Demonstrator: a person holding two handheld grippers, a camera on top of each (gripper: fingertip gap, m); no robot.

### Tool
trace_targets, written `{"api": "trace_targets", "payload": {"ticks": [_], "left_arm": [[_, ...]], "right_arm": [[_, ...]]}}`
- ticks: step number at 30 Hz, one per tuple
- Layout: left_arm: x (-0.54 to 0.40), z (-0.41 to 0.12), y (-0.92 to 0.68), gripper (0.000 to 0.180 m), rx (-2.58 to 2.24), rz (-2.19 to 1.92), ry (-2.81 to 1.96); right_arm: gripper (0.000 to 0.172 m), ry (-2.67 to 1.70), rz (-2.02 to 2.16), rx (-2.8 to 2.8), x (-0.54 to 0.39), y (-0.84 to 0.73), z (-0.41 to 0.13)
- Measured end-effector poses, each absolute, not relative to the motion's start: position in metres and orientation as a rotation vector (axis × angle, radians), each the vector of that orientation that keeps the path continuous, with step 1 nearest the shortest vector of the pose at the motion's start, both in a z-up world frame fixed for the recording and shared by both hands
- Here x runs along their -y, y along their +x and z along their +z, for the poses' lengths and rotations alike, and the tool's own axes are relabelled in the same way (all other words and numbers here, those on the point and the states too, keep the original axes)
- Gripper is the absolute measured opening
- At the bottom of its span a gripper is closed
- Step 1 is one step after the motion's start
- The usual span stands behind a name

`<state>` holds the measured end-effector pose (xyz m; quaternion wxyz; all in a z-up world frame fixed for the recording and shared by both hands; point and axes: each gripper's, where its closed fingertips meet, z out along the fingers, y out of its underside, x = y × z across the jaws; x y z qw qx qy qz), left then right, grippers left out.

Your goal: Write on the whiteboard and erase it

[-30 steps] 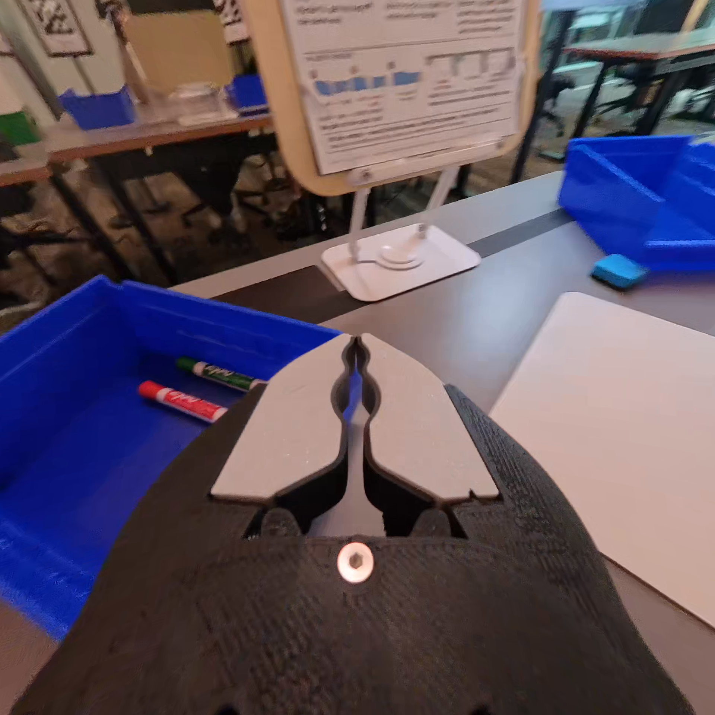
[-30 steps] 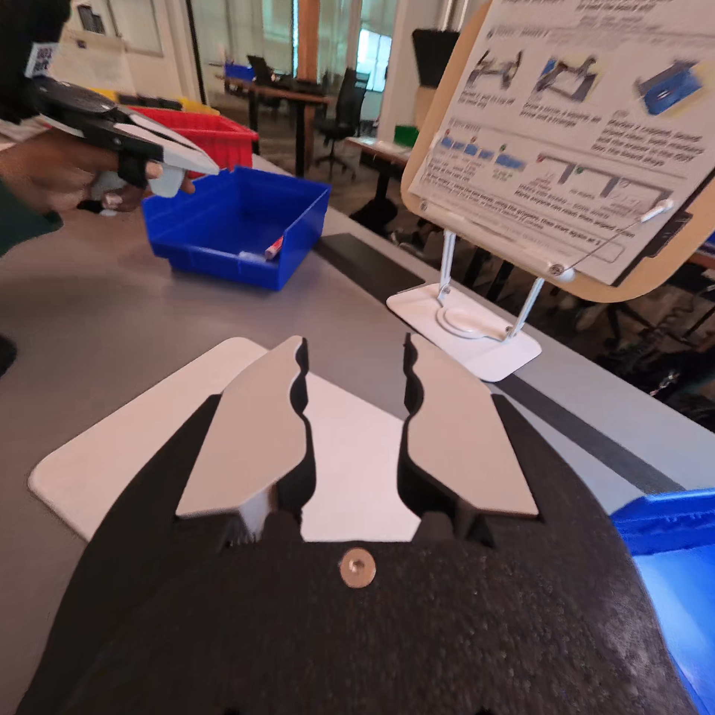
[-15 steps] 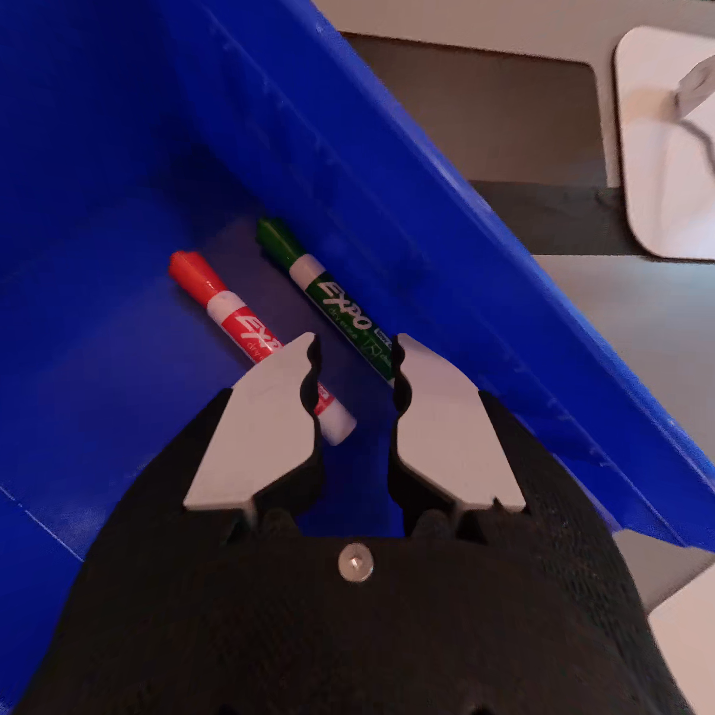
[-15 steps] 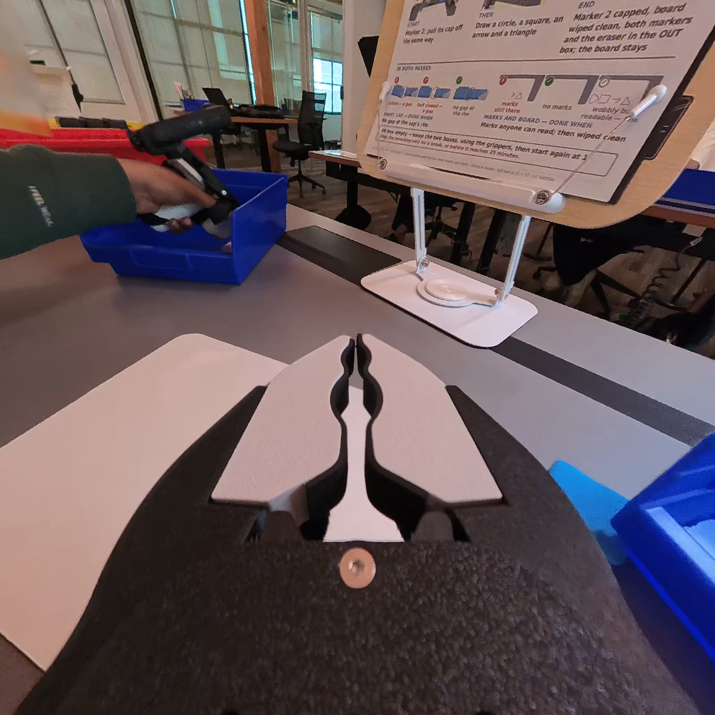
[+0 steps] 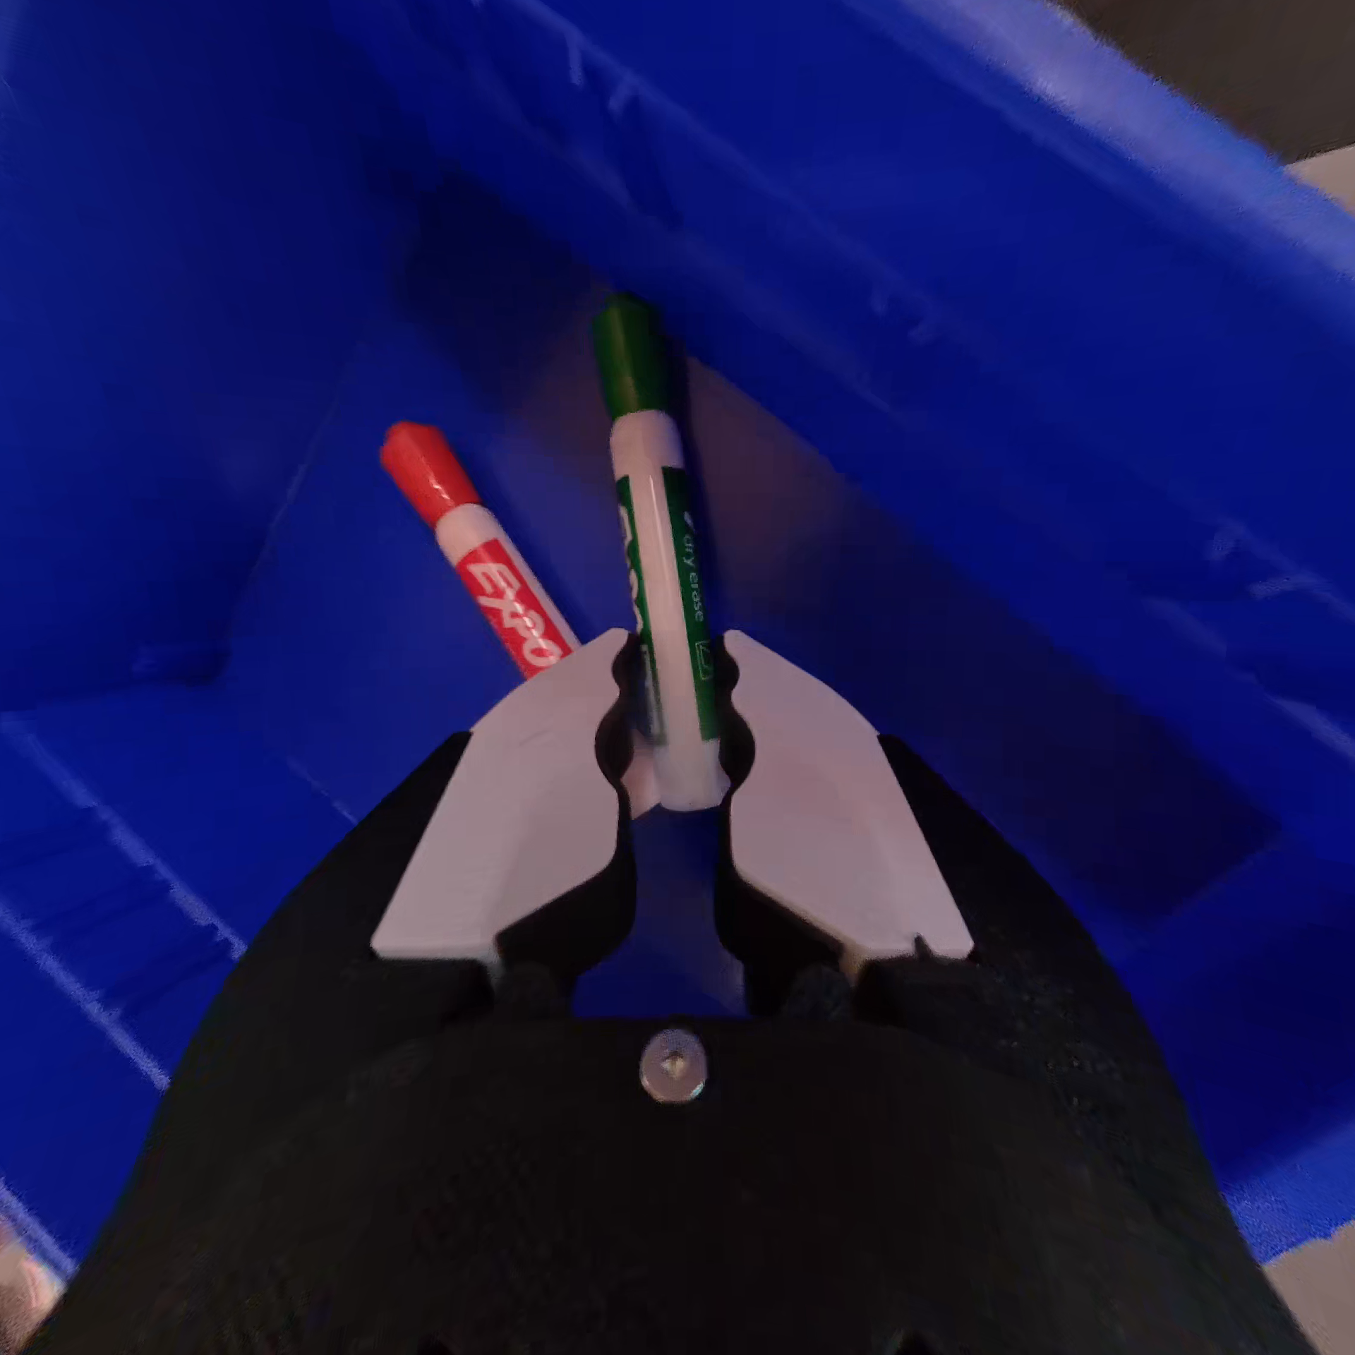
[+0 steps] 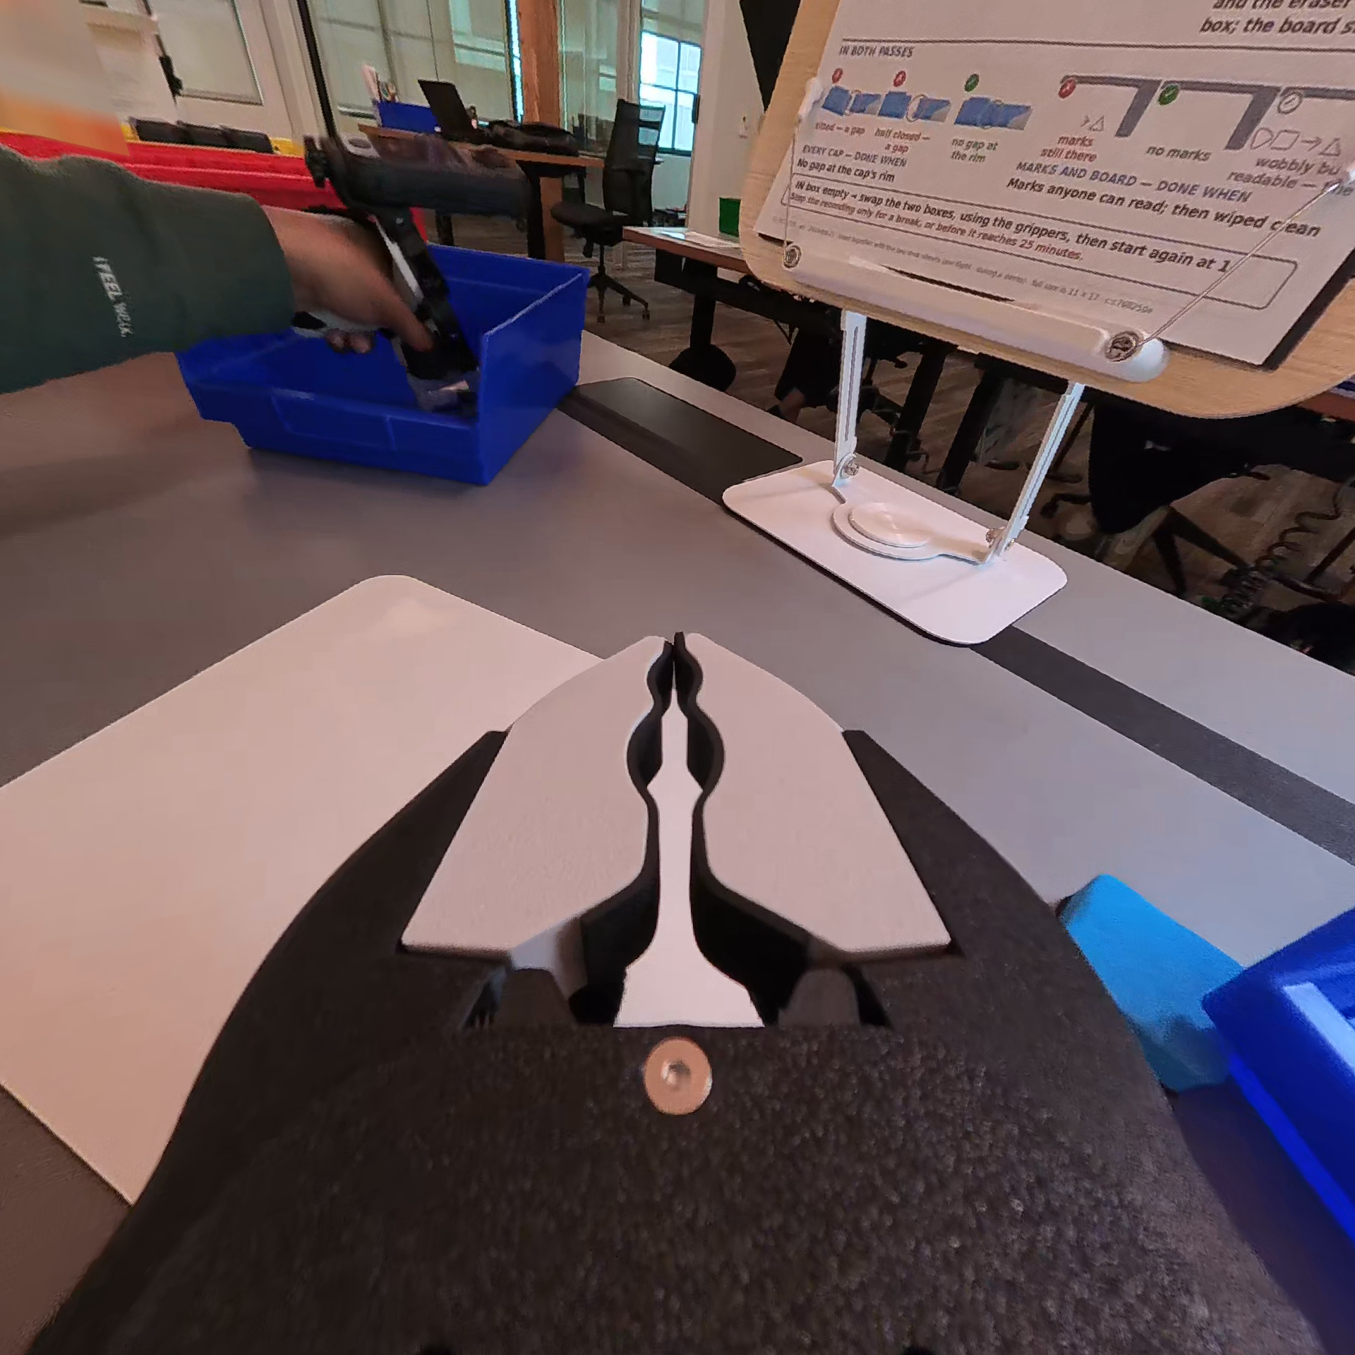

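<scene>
Inside the blue bin [image 5: 953, 366] at the left end of the table [image 6: 366, 528], the left gripper [image 5: 671, 704] has its jaws around the back end of the green marker [image 5: 660, 572], both pads pressed on the barrel, the capped tip pointing away towards the bin wall. The red marker [image 5: 476, 542] lies just beside it on the bin floor, its lower end hidden under the left finger [image 5: 528, 792]. To do this pick well, I would lift straight up and clear of the wall before swinging over — the grip sits far back on the barrel, so the long front part could swing or slip if the tip catches the bin or nudges the red marker.

Further right, the whiteboard [image 6: 256, 770] lies flat and blank on the table, near the bin but apart from it. Above its near edge hangs the right gripper [image 6: 674, 645], its jaws closed together with nothing between them. It will likely be needed to pull the cap, so it should open before the marker arrives. To the far right, a light blue eraser [image 6: 1144, 982] rests beside a second blue bin [image 6: 1290, 1041].
</scene>
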<state>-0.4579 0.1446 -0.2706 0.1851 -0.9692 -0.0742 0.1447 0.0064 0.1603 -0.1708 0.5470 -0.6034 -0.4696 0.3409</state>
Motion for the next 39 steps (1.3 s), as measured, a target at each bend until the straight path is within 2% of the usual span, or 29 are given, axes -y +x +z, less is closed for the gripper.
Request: {"api": "trace_targets", "payload": {"ticks": [1, 4, 7, 8, 10, 12, 15, 19, 26, 35, 36, 38, 39], "left_arm": [[-0.145, -0.263, -0.459, 0.021, 0.212, 0.400, -2.687], [-0.149, -0.220, -0.459, 0.020, 0.220, 0.372, -2.472], [-0.153, -0.155, -0.424, 0.020, 0.144, 0.210, -2.164], [-0.149, -0.136, -0.405, 0.005, 0.084, 0.158, -2.081], [-0.140, -0.098, -0.358, 0.004, 0.020, -0.019, -1.908], [-0.131, -0.081, -0.335, 0.004, -0.059, 0.059, -1.852], [-0.134, -0.093, -0.331, 0.005, -0.172, 0.284, -1.894], [-0.137, -0.101, -0.313, 0.005, -0.184, 0.121, -1.875], [-0.128, -0.069, -0.218, 0.005, -0.363, -0.210, -1.751], [-0.081, -0.084, -0.028, 0.005, -0.786, -0.579, -1.651], [-0.077, -0.088, -0.016, 0.005, -0.814, -0.597, -1.652], [-0.072, -0.095, 0.000, 0.005, -0.847, -0.614, -1.652], [-0.071, -0.097, 0.005, 0.005, -0.853, -0.623, -1.653]], "right_arm": [[0.000, -1.421, 0.801, 1.112, -0.160, 0.007, -0.169], [0.000, -1.396, 0.800, 1.096, -0.159, 0.007, -0.163], [0.003, -1.360, 0.853, 1.079, -0.151, 0.002, -0.152], [0.005, -1.348, 0.880, 1.079, -0.147, -0.001, -0.149], [0.006, -1.329, 0.925, 1.080, -0.137, -0.009, -0.141], [0.006, -1.327, 0.943, 1.092, -0.129, -0.018, -0.137], [0.006, -1.314, 0.957, 1.120, -0.116, -0.029, -0.136], [0.006, -1.283, 0.931, 1.157, -0.105, -0.028, -0.138], [0.009, -1.285, 0.951, 1.204, -0.100, -0.036, -0.146], [0.040, -1.199, 0.966, 1.377, -0.053, -0.054, -0.151], [0.040, -1.186, 0.975, 1.380, -0.049, -0.054, -0.148], [0.025, -1.154, 0.981, 1.373, -0.044, -0.054, -0.143], [0.024, -1.140, 0.978, 1.372, -0.043, -0.053, -0.142]]}}
